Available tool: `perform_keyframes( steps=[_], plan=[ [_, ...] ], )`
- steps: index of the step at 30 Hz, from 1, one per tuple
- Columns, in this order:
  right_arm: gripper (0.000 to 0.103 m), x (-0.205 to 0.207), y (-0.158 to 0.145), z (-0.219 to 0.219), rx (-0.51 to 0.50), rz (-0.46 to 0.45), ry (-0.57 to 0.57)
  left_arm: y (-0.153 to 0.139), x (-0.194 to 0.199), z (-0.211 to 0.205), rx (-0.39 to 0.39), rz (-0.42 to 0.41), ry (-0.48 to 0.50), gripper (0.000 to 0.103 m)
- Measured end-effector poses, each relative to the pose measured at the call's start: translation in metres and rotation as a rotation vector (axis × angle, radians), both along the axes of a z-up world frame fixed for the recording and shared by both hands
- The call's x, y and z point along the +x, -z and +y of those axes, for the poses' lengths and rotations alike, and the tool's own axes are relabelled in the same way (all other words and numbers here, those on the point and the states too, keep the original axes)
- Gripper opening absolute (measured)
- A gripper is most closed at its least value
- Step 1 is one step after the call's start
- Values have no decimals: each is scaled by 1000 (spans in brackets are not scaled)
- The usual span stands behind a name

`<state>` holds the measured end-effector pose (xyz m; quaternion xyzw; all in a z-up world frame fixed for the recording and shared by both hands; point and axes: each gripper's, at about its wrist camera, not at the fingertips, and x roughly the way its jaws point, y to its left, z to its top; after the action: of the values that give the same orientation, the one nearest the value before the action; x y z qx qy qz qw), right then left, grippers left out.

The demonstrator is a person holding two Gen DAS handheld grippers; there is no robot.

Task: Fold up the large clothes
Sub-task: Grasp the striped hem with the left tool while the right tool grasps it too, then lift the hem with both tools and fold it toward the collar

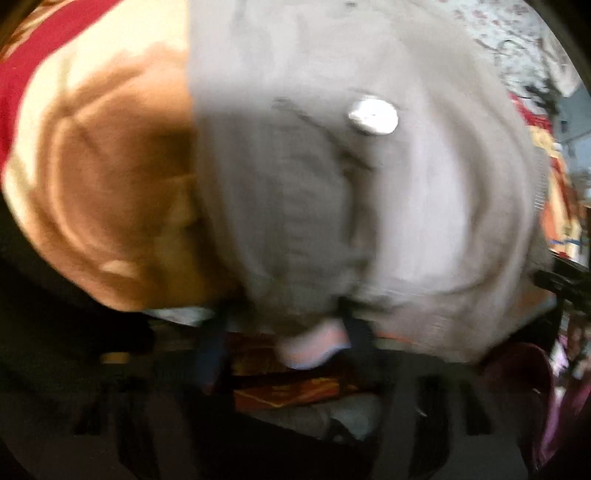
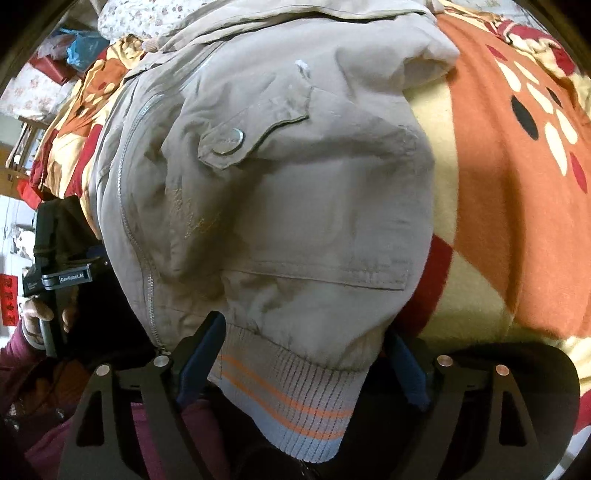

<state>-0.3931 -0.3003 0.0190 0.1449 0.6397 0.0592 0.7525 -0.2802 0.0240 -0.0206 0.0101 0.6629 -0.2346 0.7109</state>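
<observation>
A beige-grey jacket (image 2: pixel 295 192) with a zipper, a snap-button pocket flap and a ribbed hem with orange stripes (image 2: pixel 295 406) lies on a patterned blanket. My right gripper (image 2: pixel 306 347) has its jaws wide apart, one finger on each side of the hem, which hangs between them. In the blurred left wrist view the same jacket (image 1: pixel 332 184) fills the frame, its snap (image 1: pixel 373 118) is visible, and my left gripper (image 1: pixel 284 332) has its fingers spread with a bit of the hem between them. The left gripper's body (image 2: pixel 55 266) also shows at the left of the right wrist view.
The orange, red and cream blanket (image 2: pixel 517 184) covers the bed under the jacket; it shows brown and red in the left wrist view (image 1: pixel 110 166). Floral bedding (image 2: pixel 122 22) and clutter lie at the far left. My maroon sleeve (image 2: pixel 22 354) is at the lower left.
</observation>
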Motion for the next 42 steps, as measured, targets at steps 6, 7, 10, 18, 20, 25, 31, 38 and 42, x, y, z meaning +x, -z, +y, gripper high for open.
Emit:
perform_keyframes(
  steps=[6,7,10,18,20,25,31,38,42],
  plan=[
    [16,-10,-28,14,30,-128,-36,-40,-17,3,-60,-78,95,12],
    [15,-13,-36,16,65,-160,-46,-51,-19,6,-82,-93,100,11],
    [15,-16,-58,19,147,-235,-67,-89,-18,23,-158,-163,94,11],
    [15,-11,-108,8,388,-449,-12,-177,1,51,-303,-371,18,10],
    [15,-11,-118,5,436,-495,4,-184,10,50,-323,-410,2,10],
    [15,3,-141,-8,473,-593,60,-214,44,45,-386,-496,-54,10],
    [15,48,-157,-38,469,-680,178,-232,104,32,-412,-566,-151,10],
    [14,132,-149,-78,402,-682,320,-209,194,-11,-311,-576,-217,10],
    [14,177,-124,-106,389,-624,424,-186,242,-38,-256,-544,-235,10]
  ],
)
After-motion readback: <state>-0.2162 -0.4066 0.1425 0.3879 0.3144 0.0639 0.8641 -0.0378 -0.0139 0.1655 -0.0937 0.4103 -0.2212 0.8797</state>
